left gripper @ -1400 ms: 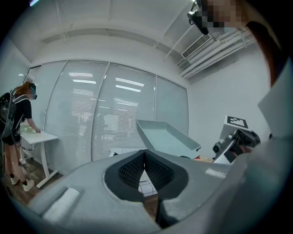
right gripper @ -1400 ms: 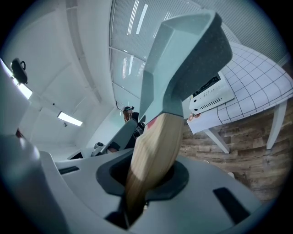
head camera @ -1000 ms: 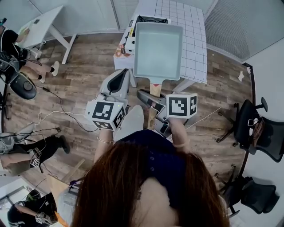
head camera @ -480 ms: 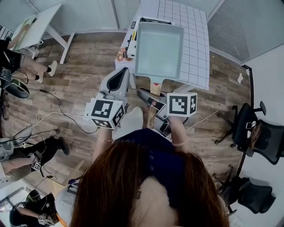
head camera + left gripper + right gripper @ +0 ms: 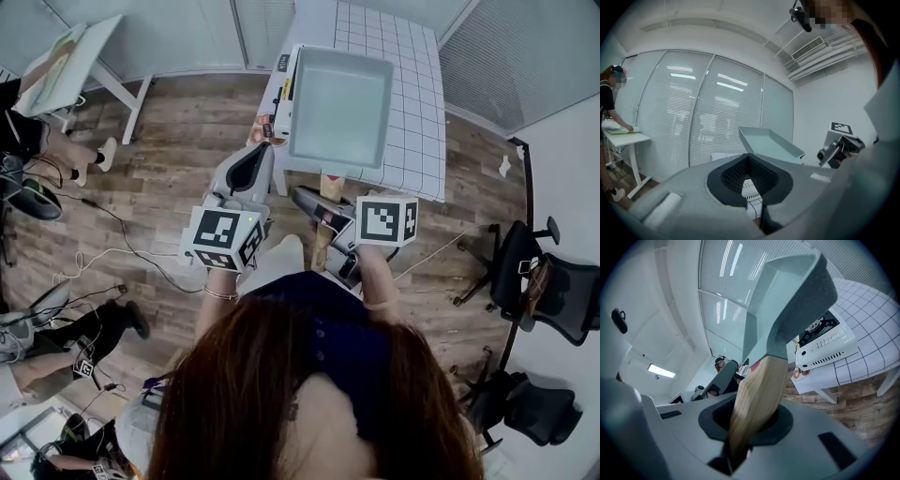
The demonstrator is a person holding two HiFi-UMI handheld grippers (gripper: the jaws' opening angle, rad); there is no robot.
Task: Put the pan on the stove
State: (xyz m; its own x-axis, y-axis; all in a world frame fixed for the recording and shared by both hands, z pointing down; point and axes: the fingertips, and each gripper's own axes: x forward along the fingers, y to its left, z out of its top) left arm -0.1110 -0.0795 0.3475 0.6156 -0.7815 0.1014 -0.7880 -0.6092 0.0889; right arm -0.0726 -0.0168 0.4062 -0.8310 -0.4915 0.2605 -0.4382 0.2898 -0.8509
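Note:
A pale green square pan [image 5: 339, 111] with a wooden handle [image 5: 330, 183] hangs in the air over the white portable stove [image 5: 284, 80], hiding most of it. The stove stands on a table with a grid cloth [image 5: 412, 84]. My right gripper [image 5: 319, 211] is shut on the handle, which rises from between the jaws in the right gripper view [image 5: 757, 390] up to the pan [image 5: 787, 301], with the stove [image 5: 825, 341] beyond. My left gripper [image 5: 261, 155] floats left of the handle, shut and holding nothing; its own view shows the pan [image 5: 768, 143] ahead.
Wooden floor with cables [image 5: 112, 234] lies below. Black office chairs [image 5: 553, 281] stand at the right. A white desk [image 5: 80, 56] and seated people [image 5: 37, 178] are at the left. A small round orange object [image 5: 257, 128] shows by the table's near left corner.
The pan has been carried a little farther forward, so it now covers more of the stove. Both grippers keep their hold and spacing.

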